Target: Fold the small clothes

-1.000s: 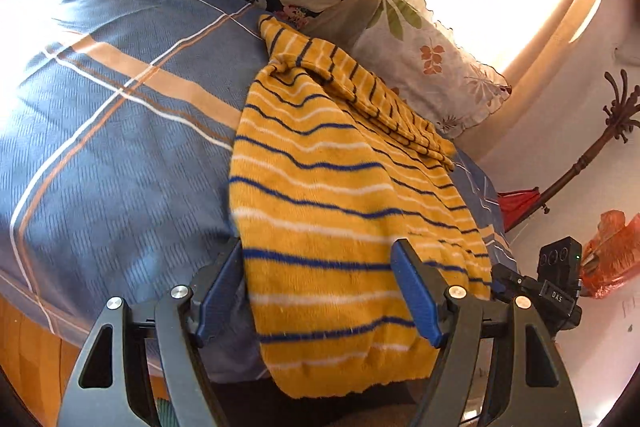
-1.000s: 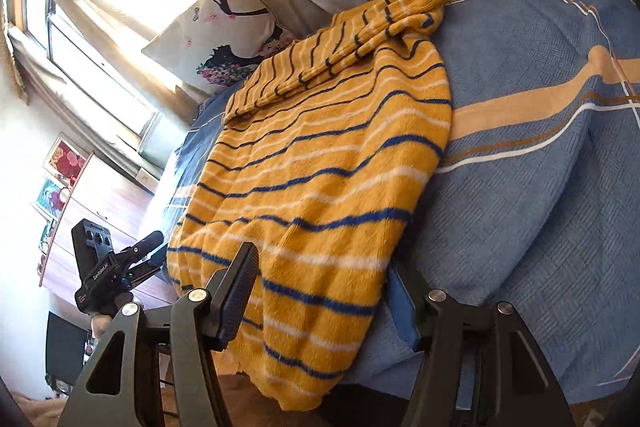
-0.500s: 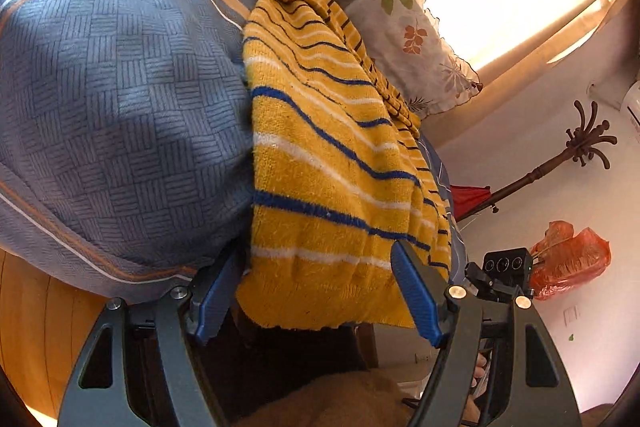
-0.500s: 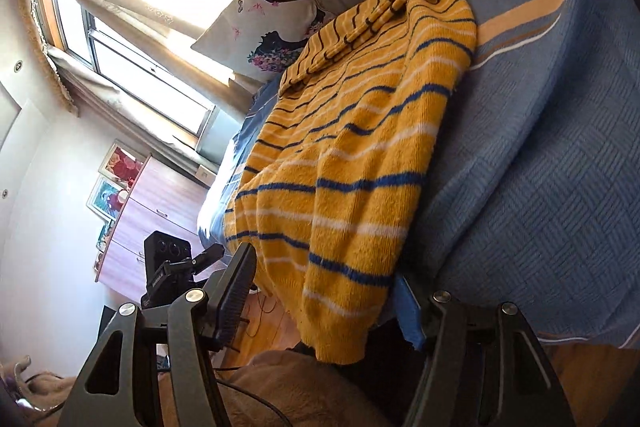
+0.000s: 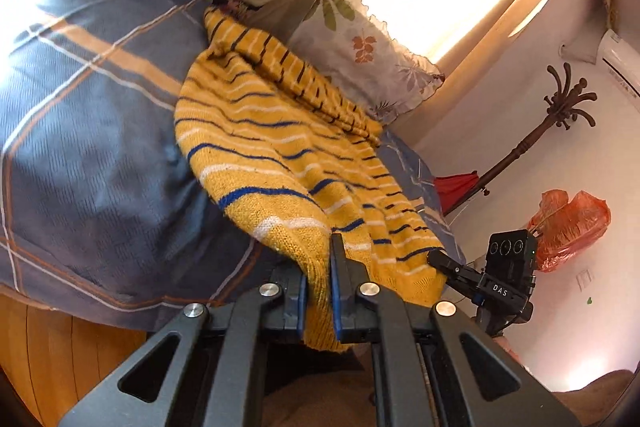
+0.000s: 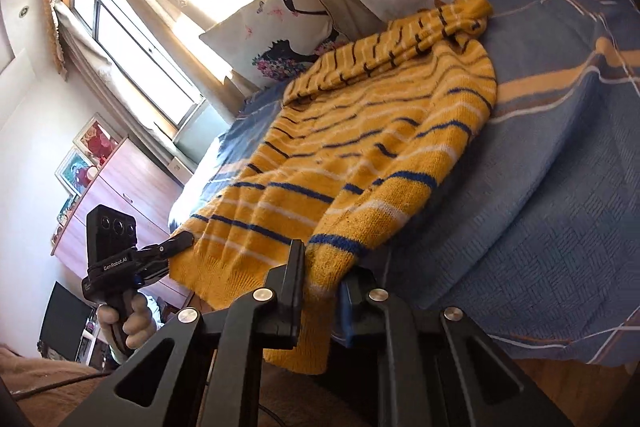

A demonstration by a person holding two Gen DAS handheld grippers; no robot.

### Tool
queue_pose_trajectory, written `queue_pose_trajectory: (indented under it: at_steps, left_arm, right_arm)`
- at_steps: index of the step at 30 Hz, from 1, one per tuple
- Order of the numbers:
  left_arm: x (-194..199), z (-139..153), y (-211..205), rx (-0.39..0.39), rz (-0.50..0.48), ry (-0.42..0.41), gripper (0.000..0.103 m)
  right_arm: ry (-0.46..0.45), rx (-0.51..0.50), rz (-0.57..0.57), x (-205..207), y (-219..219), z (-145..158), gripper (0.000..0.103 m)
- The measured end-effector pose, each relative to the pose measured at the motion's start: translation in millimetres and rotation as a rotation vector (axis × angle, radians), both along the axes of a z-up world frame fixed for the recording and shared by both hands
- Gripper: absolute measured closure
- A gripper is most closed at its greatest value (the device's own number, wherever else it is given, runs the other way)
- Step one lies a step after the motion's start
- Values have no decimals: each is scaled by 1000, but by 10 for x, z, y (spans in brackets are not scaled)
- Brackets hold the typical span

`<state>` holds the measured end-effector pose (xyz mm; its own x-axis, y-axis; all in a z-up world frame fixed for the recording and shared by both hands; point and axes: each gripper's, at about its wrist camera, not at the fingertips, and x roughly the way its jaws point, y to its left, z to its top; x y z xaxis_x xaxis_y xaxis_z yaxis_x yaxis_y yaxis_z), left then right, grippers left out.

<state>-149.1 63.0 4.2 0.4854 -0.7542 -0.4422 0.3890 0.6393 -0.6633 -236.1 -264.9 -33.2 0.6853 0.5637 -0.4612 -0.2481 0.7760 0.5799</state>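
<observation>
Both claws point slightly downward at the near edge of the bed. The left claw is clamped on the hem of the yellow striped sweater. The right claw is closing, with the hem at the sweater's other corner between its pads, apparently already pinched. A hand grips the left tool's handle. The sweater lies spread on the blue bedspread, its hem hanging over the bed's edge, a sleeve folded across near the pillows. Bare bedspread lies open beside it.
</observation>
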Motion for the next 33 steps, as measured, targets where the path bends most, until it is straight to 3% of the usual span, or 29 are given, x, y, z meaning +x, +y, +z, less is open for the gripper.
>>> queue_pose_trajectory:
  at_steps: [4,8,15,18,21,24,26,27,28,30,31,33]
  left_arm:
    - [188,354,-38,-14,16,-68,94]
    - [580,667,-95,-7,57,-107,94]
    - [1874,880,-445,34,107,-75,94]
    - [2487,809,-622,103,141,-41,94]
    - [3062,657,-780,163,172,18,93]
    - [3491,370,-757,96,172,142,91]
    - [3628,265,-674,22,154,193,85]
    - [3658,253,-629,-12,138,194,83]
    - [3675,258,-581,-38,124,189,75]
    - [3691,280,-477,-70,131,178,59]
    - [3695,287,-427,-66,153,176,52]
    - [3677,318,-356,-38,180,170,51]
  right_arm:
    - [-72,17,16,77,-38,379,86]
    - [-108,36,5,414,-96,692,86]
    - [-102,77,-65,1496,-316,1153,86]
    - [-40,73,-128,2126,-465,1149,86]
    - [56,72,-208,2801,-667,950,86]
    - [147,21,-249,3376,-797,684,86]
    - [220,14,-267,3622,-855,513,81]
    - [245,38,-259,3706,-891,455,70]
    - [246,70,-246,3752,-929,437,54]
    - [201,110,-254,3761,-1018,487,30]
    - [175,106,-286,3752,-1069,531,24]
    - [157,73,-343,3755,-1160,607,24]
